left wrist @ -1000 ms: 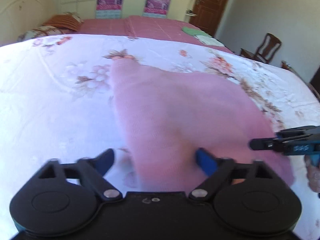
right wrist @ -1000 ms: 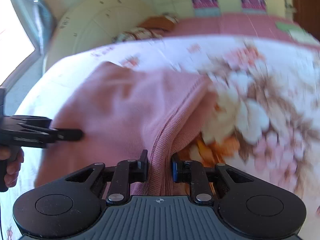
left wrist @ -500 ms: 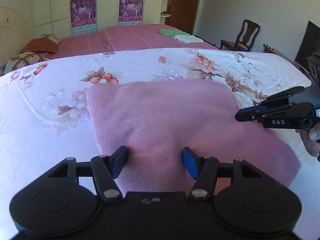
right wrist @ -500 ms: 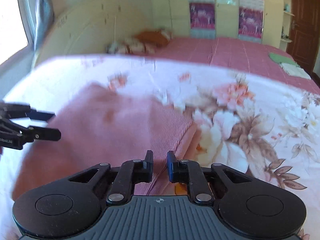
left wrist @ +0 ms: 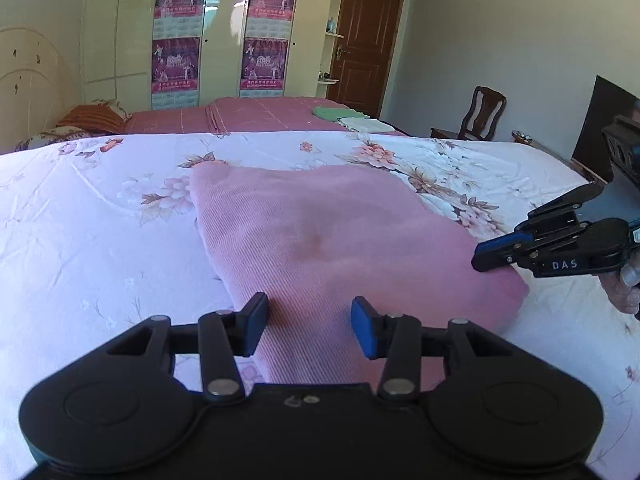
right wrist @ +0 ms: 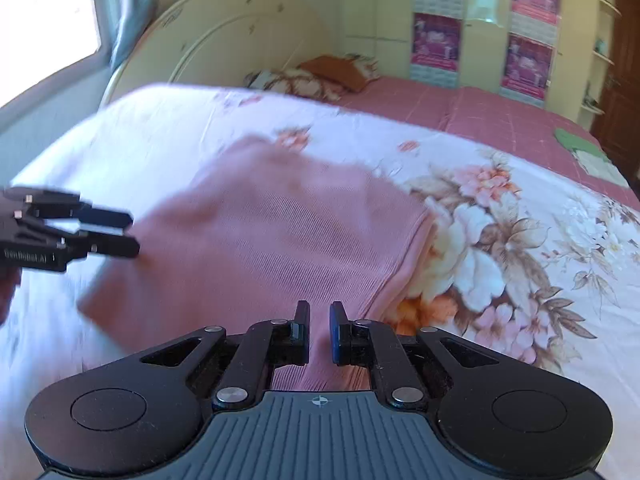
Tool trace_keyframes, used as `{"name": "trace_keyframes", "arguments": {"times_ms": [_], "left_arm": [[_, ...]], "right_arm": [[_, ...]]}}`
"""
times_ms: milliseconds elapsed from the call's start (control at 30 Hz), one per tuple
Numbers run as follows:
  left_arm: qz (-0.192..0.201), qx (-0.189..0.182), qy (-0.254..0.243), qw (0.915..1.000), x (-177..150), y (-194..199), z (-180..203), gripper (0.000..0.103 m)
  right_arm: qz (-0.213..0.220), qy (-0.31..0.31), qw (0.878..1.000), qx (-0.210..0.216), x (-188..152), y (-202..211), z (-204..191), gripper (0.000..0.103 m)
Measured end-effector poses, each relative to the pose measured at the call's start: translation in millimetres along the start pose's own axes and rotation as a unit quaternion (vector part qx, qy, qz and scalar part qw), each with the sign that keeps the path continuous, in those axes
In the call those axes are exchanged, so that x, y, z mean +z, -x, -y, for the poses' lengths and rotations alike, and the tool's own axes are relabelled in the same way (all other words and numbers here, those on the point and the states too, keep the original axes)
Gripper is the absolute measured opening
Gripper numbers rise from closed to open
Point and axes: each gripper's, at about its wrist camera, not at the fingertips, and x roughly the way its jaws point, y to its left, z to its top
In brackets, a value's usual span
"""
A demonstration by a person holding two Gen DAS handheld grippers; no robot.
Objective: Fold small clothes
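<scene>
Pink garment (left wrist: 328, 232): ribbed knit cloth, matt. Bedsheet (left wrist: 100, 216) beneath it: smooth floral-printed cloth. Left hand-held gripper (left wrist: 308, 328): matt black plastic, shiny metal pivots. Wardrobe doors (left wrist: 220, 36) beyond garment: glossy.

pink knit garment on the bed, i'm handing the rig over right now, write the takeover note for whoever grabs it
Left gripper: jaws closing, above the near edge of the pink knit garment; pads are not pressing on the cloth.
Right gripper: shut, nothing visibly pinched, over the garment's near right edge.
Garment: lies folded as a rough rectangle on the floral bedsheet, released by both grippers.
Done: at least one fold is in.
Left: probably another fold to make it smaller, or set it aside. Folded green and white clothes lie on the far bed.
</scene>
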Motion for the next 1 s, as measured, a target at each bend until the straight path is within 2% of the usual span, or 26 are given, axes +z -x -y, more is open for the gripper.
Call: {"name": "trace_keyframes", "arguments": {"times_ms": [67, 167, 233, 367, 433, 467, 500, 567, 633, 667, 700, 733, 800, 867, 1000], "left_arm": [[0.0, 0.001, 0.01, 0.9999, -6, -2, 1, 0.043], [-0.025, 0.038, -0.012, 0.9989, -17, -7, 5, 0.045], [-0.04, 0.047, -0.012, 0.998, -32, -10, 6, 0.047], [-0.03, 0.061, 0.018, 0.9975, -39, 1, 8, 0.049], [-0.028, 0.084, 0.018, 0.9959, -41, 13, 15, 0.059], [-0.028, 0.1, 0.017, 0.9945, -43, 19, 19, 0.073], [-0.027, 0.119, 0.016, 0.9924, -47, 28, 24, 0.091], [-0.028, 0.139, 0.011, 0.9898, -58, 44, 36, 0.101], [-0.041, 0.17, 0.011, 0.9845, -68, 63, 51, 0.102], [-0.046, 0.178, 0.014, 0.9828, -71, 75, 59, 0.102], [-0.048, 0.181, 0.019, 0.9822, -73, 85, 67, 0.102], [-0.047, 0.179, 0.028, 0.9823, -74, 101, 77, 0.102], [-0.023, 0.181, 0.041, 0.9823, -74, 129, 96, 0.103], [0.003, 0.176, 0.028, 0.9839, -70, 159, 122, 0.103], [0.05, 0.183, 0.023, 0.9817, -60, 213, 170, 0.102]], "right_arm": [[-0.026, 0.038, 0.999, -0.024, -15, -14, -5, 0.009], [-0.021, 0.063, 0.997, -0.039, -27, -19, -2, 0.003], [-0.023, 0.061, 0.997, -0.043, -28, -18, -2, 0.003], [-0.016, 0.051, 0.997, -0.051, -38, -14, 1, 0.003], [-0.013, 0.046, 0.997, -0.057, -41, -9, -2, 0.003], [-0.014, 0.044, 0.997, -0.06, -43, -5, -4, 0.004], [-0.016, 0.043, 0.997, -0.065, -46, 0, -6, 0.004], [-0.031, 0.017, 0.997, -0.075, -55, 11, -5, 0.005], [-0.074, -0.023, 0.993, -0.093, -70, 23, -4, 0.042], [-0.061, -0.036, 0.993, -0.093, -79, 37, -5, 0.083], [-0.024, -0.049, 0.994, -0.093, -89, 58, -9, 0.1], [0.005, -0.064, 0.994, -0.092, -97, 79, -13, 0.102], [0.021, -0.098, 0.991, -0.091, -107, 112, -22, 0.102], [0.051, -0.128, 0.986, -0.095, -116, 147, -34, 0.102], [0.092, -0.141, 0.979, -0.112, -130, 211, -67, 0.102]]}}
